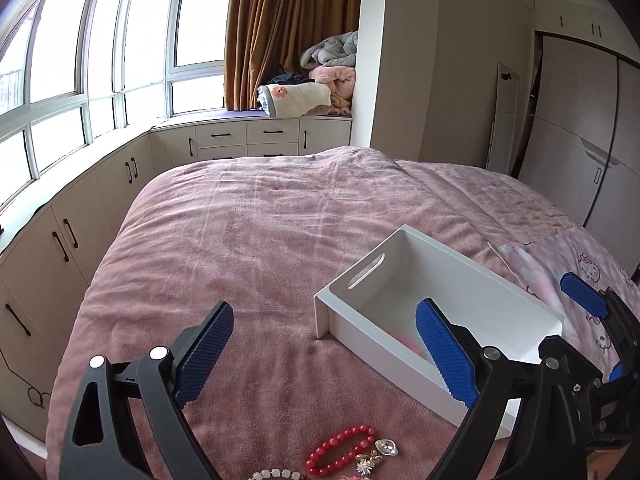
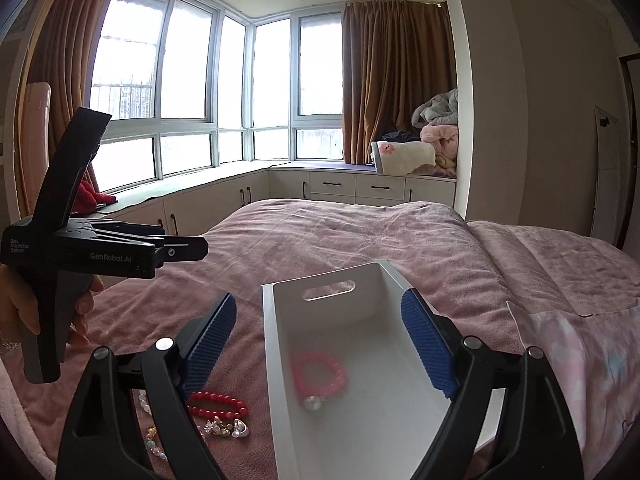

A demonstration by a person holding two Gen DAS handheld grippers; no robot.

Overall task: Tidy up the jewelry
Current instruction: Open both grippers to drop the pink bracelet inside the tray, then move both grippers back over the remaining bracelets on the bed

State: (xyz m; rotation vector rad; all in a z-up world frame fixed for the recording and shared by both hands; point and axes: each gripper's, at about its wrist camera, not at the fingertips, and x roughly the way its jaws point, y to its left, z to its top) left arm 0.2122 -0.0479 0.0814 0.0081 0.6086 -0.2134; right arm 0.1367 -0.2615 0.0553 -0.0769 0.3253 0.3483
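A white box (image 1: 404, 364) (image 2: 276, 344) with handle slots sits on the pink bed. A pink bead bracelet (image 2: 320, 374) lies inside it; a bit of it shows in the left wrist view (image 1: 404, 340). A red bead bracelet (image 1: 340, 450) (image 2: 218, 404) lies on the bedspread left of the box, with a small gold and silver ornament (image 1: 374, 458) (image 2: 224, 428) and a pale bead string (image 1: 276, 474) (image 2: 154, 446) beside it. My left gripper (image 1: 324, 356) is open and empty above the jewelry. My right gripper (image 2: 320, 352) is open and empty over the box.
The pink bedspread (image 1: 256, 232) stretches ahead. A Hello Kitty pillow (image 1: 568, 276) lies right of the box. White cabinets (image 1: 80, 208) run under the windows, with folded blankets (image 1: 316, 80) on the sill. A wardrobe (image 1: 580, 120) stands at right.
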